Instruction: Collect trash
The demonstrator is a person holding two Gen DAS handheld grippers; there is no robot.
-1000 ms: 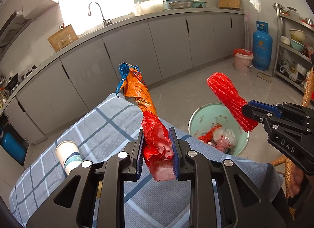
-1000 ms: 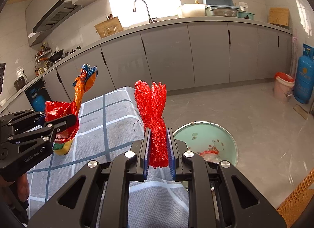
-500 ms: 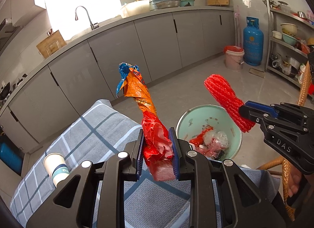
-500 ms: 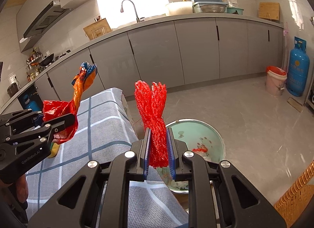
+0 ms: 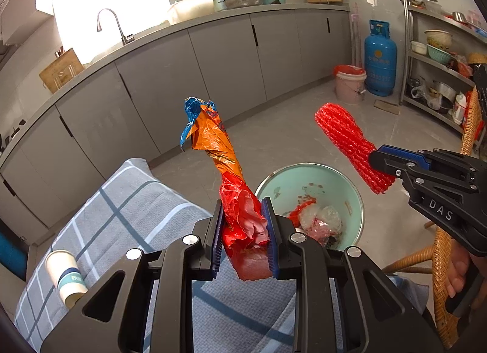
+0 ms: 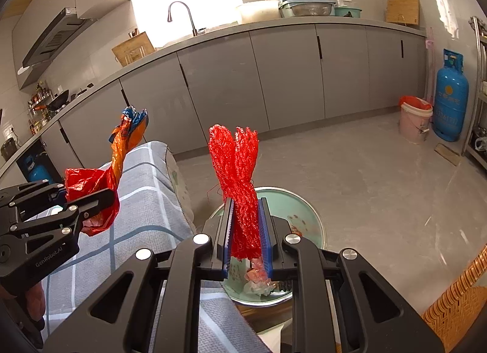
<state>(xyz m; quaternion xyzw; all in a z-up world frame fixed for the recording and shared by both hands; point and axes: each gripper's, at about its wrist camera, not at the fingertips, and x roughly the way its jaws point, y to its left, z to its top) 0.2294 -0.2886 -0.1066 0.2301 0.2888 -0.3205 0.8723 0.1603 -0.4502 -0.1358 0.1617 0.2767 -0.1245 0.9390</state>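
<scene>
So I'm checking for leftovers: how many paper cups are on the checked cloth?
1: a paper cup lies on its side at the left edge of the checked cloth. More could be hidden behind the fingers.

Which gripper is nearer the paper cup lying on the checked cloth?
Left. The left gripper is over the cloth beside the paper cup; the right gripper is out by the green bin.

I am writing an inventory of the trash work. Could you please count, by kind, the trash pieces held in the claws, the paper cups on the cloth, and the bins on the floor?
Trash pieces held in claws: 2 (twisted wrapper in the left claw, red mesh net in the right claw)
Paper cups: 1 (paper cup)
Bins: 2 (green bin, pink bucket)
Total: 5
</scene>
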